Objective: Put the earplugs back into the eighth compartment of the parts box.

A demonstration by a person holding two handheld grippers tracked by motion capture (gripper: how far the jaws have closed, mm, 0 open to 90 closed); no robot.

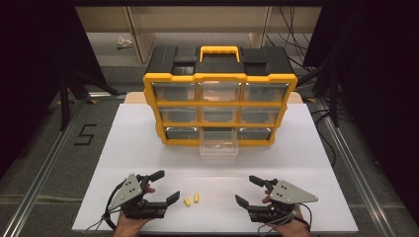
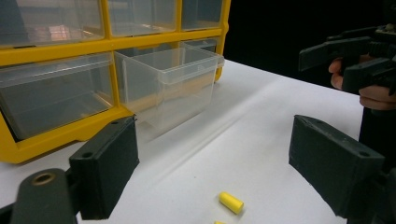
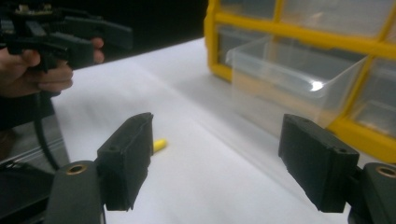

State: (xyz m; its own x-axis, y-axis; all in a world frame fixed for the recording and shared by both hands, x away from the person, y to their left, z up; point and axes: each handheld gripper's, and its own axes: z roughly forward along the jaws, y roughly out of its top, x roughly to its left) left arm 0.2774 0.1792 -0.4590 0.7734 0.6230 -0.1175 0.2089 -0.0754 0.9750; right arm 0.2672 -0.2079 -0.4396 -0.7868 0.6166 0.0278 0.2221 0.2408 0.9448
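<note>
White table (image 1: 316, 148), wide and mostly bare, carrying everything at hand.

Toward the back of it, a yellow-and-black organizer (image 1: 220, 96) with a carry handle on top and three rows of three clear drawers facing the person. Likely stood upright and front-on so that every drawer can be reached and seen through. Eight drawers pushed in; contents hard to make out through the glare on the plastic, apparently little or nothing inside.

Bottom-middle drawer (image 1: 219, 146) pulled out over the table, mouth open upward. Seen up close in the left gripper view (image 2: 168, 86) and the right gripper view (image 3: 299, 79): clear walls, no distinct item inside, only a faint orange tint that may be a reflection. Probably left open as the receiving bin for the loose pieces.

Left gripper (image 1: 163, 186) low at the near edge, held in a hand, jaws spread wide and released, nothing between them. Right gripper (image 1: 248, 190) mirrored on the other side, jaws likewise apart and empty. Both angled inward toward the middle, seemingly poised for a pick.

Two small yellow pieces (image 1: 191, 199), capsule-shaped, lying on the table between the grippers, nearer the left one, close together but apart. One of them visible just ahead of the left jaws (image 2: 231, 202) and past the inner right jaw (image 3: 159, 145). Well short of the open drawer, untouched.
</note>
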